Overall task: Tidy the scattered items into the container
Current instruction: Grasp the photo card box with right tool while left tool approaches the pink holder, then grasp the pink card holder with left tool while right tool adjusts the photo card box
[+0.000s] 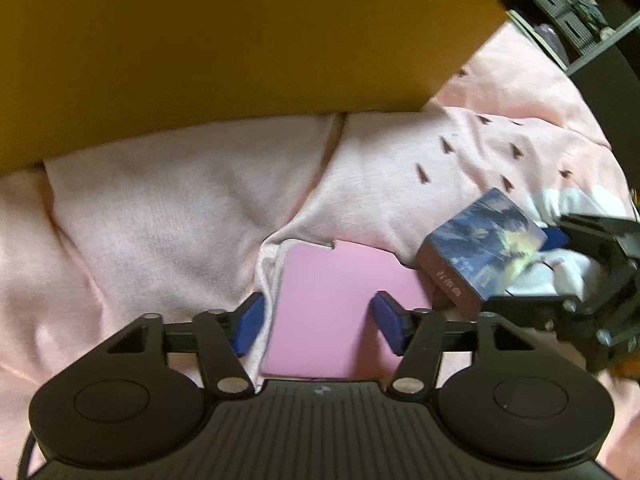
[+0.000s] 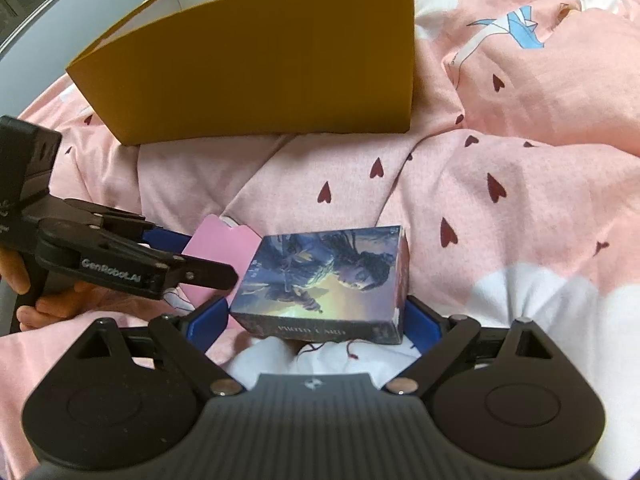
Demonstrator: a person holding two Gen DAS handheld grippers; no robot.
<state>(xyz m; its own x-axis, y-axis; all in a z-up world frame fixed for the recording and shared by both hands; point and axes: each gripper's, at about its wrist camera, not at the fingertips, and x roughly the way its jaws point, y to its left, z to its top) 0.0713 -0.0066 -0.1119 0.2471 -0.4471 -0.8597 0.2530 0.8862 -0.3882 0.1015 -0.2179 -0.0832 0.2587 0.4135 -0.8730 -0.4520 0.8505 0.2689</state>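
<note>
Left wrist view. Left gripper (image 1: 316, 324) spread wide, blue pads either side of the pink card (image 1: 340, 312), not visibly pressing it; card flat on the pink bedspread (image 1: 160, 232), directly ahead, long axis running along the fingers toward the yellow box (image 1: 220, 40). Yellow box beyond the card, wall filling the upper frame, opening not visible from here. Photo card box (image 1: 480, 252) just right of the pink card, corner overlapping or touching its right edge; cannot tell which. Right gripper (image 1: 592, 280) at that box's far side.

Right wrist view. Right gripper (image 2: 320, 320) clamped on the photo card box (image 2: 324, 284), blue pads against its two short ends, long axis crosswise between the fingers. Box apparently raised slightly off the bedspread (image 2: 480, 200); not certain. Yellow box (image 2: 256, 60) straight ahead of the held box, well apart, open top and white inner wall showing. Left gripper (image 2: 192, 256) left of the held box, low over the pink card (image 2: 220, 252).

Judgement: right hand nearer to a drop; move needs lift, forward travel over the near wall.
</note>
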